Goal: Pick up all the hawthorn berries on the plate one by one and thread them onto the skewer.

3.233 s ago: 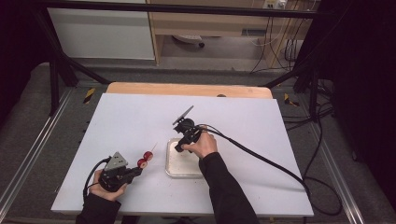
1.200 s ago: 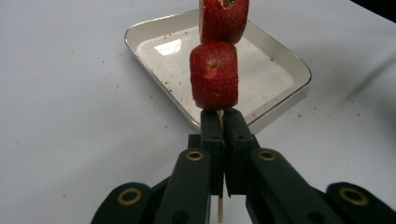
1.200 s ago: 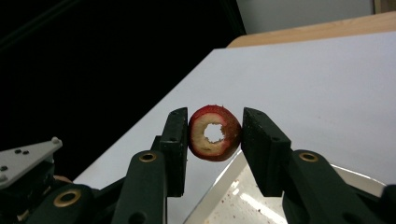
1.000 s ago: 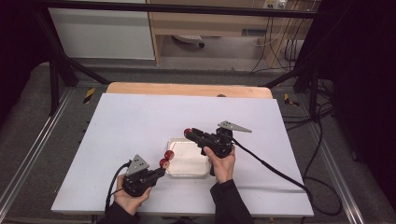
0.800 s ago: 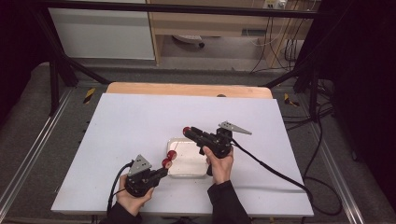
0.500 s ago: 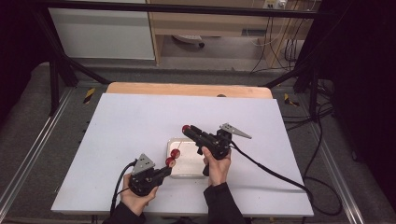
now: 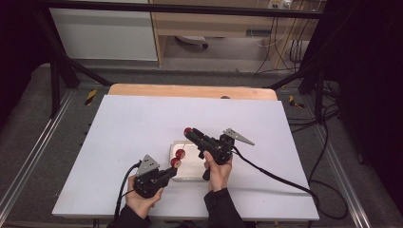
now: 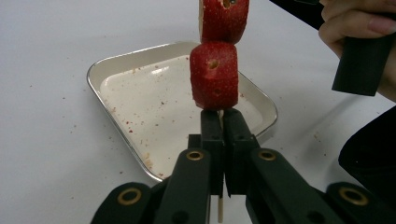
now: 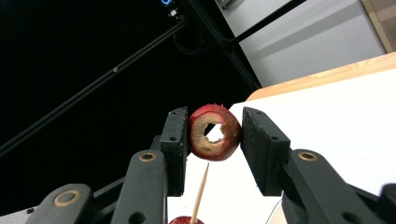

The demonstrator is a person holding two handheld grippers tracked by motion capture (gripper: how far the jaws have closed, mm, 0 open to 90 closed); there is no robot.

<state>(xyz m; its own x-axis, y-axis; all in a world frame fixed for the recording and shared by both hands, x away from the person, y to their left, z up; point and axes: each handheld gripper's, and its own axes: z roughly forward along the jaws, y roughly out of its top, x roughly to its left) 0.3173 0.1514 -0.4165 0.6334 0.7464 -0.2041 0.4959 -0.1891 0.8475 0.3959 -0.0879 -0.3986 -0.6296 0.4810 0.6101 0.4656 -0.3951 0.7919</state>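
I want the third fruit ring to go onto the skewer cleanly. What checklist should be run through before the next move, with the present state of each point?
1. Skewer clamped in left gripper: ok, jaws shut on the stick.
2. Two red pieces seated on the skewer: ok.
3. Fruit ring held by right gripper: ok, gripped between both pads.
4. Ring's hole faces the skewer tip: ok, the hole is open toward it.
5. Tip lined up with the hole: not ok, it sits below the ring.
6. Tray under the work to catch crumbs: ok.
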